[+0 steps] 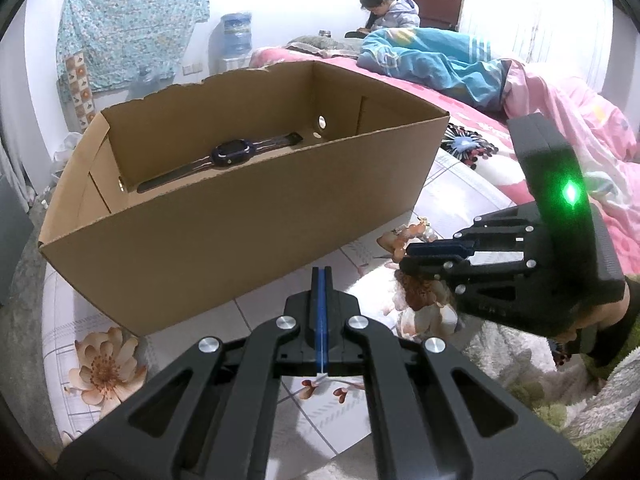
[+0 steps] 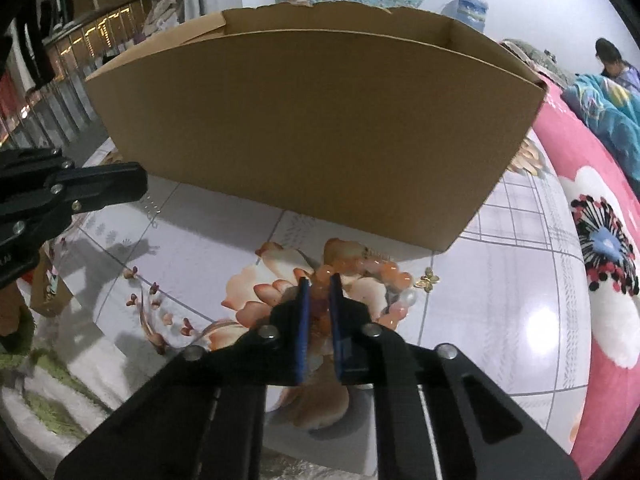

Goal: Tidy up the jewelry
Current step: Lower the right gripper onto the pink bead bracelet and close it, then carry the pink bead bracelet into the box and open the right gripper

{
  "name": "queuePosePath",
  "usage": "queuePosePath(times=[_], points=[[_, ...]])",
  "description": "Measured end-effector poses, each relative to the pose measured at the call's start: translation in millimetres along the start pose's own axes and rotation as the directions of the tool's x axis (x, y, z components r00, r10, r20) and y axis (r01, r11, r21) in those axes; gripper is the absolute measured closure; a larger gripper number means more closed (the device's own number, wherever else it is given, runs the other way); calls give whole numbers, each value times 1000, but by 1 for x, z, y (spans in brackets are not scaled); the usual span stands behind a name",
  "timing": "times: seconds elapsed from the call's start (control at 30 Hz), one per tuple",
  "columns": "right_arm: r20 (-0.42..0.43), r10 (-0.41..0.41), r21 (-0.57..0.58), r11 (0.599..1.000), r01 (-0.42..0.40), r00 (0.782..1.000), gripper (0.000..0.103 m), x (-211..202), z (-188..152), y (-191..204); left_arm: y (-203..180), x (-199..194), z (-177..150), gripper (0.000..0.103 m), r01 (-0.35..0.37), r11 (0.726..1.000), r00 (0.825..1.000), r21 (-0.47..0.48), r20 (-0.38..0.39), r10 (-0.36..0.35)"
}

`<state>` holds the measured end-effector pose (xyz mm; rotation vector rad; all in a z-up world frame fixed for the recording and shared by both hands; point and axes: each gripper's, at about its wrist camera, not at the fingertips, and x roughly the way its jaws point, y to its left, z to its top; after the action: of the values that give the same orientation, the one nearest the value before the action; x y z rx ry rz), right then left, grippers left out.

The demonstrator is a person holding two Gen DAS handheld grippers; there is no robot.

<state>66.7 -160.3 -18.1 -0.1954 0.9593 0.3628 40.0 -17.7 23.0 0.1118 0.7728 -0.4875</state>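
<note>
The cardboard box (image 1: 224,224) stands open-topped on a flower-printed sheet (image 1: 100,364) and serves as the landmark here. Inside it, on the floor along the far wall, a dark wristwatch (image 1: 232,153) lies flat with its strap stretched out.

The left gripper (image 1: 321,280) is angled downward toward the box's near wall, its tips just short of the cardboard. Its blue-lined fingers are pressed flat together with nothing between them (only a thin blue seam shows).

The right gripper (image 2: 320,286) sits to the right of the left one, in front of the box's near right corner, tilted steeply down at the sheet. Its two blue pads (image 2: 303,312) have closed to a narrow gap around an orange beaded bracelet (image 2: 384,272), which rests on the sheet just in front of the box's near wall; a few beads sit squeezed between the pads, while the rest of the loop curves away to the right. In the left wrist view the same gripper (image 1: 404,258) comes in from the right edge, held roughly sideways, with a green light on its housing and part of the holding hand (image 1: 600,320) visible behind it.

A small gold butterfly charm (image 2: 429,280) lies on the sheet just right of the bracelet, also in front of the box.
</note>
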Motion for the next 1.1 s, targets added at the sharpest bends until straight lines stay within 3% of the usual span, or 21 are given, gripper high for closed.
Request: queuePosePath(times=[0.13, 0.23, 0.4, 0.53, 0.67, 0.83, 1.0, 1.1], points=[[42, 60, 98, 993, -63, 997, 93, -14, 1, -23, 2, -2, 1, 103, -3, 1000, 1000, -5, 7, 3], [102, 126, 220, 965, -146, 987, 93, -29, 1, -53, 3, -4, 2, 103, -4, 1000, 1000, -6, 14, 4], [209, 244, 401, 862, -311, 947, 93, -42, -8, -105, 5, -7, 3, 103, -2, 1000, 1000, -12, 29, 2], [291, 295, 469, 785, -404, 910, 93, -50, -16, -126, 2, -13, 6, 103, -3, 1000, 999, -9, 49, 3], [353, 296, 472, 762, -442, 887, 93, -68, -18, -133, -1, -24, 13, 103, 5, 1000, 997, -4, 73, -5], [436, 301, 409, 773, -485, 848, 93, -102, -4, -136, -6, -46, 32, 103, 40, 999, 992, -12, 117, -38], [517, 348, 297, 784, -545, 782, 93, -134, 28, -132, -8, -71, 61, 103, 86, 996, 980, 2, 181, -85], [530, 408, 242, 767, -594, 743, 93, -136, 54, -128, -4, -81, 82, 103, 95, 995, 972, 8, 214, -95]])
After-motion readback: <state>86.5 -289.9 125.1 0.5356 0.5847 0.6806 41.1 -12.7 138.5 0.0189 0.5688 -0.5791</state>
